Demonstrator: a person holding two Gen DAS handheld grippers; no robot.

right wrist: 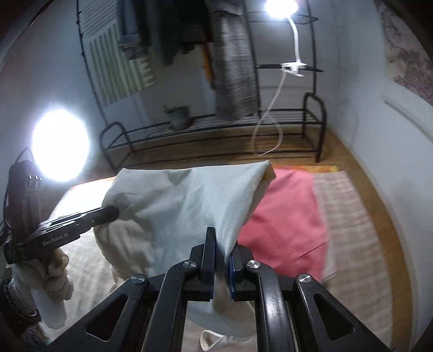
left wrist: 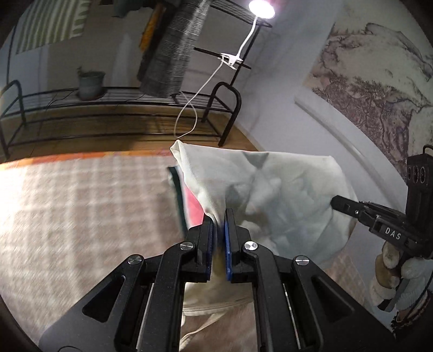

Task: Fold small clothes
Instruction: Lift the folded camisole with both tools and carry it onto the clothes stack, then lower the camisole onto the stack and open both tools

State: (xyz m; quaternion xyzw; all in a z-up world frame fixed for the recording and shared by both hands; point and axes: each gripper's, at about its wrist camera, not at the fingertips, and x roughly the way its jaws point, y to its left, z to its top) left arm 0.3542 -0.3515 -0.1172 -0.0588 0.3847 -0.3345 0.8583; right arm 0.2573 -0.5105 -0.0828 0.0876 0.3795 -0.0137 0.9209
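A cream-white small garment [left wrist: 270,189] hangs lifted above the checked cloth surface [left wrist: 67,203]. My left gripper [left wrist: 219,216] is shut on one edge of it. My right gripper [right wrist: 222,243] is shut on the other edge, and the garment [right wrist: 189,203] spreads between the two. The right gripper [left wrist: 335,203] shows at the right of the left wrist view, pinching the fabric. The left gripper [right wrist: 113,212] shows at the left of the right wrist view. A pink-red garment [right wrist: 286,211] lies flat on the surface beneath and beyond the white one.
A black metal rack [right wrist: 216,130] with a plant pot [right wrist: 178,116] stands on the wooden floor beyond the surface. Hanging clothes [right wrist: 232,59] and a clip-on lamp [right wrist: 278,8] are above it. A white wall [right wrist: 379,135] runs along the right.
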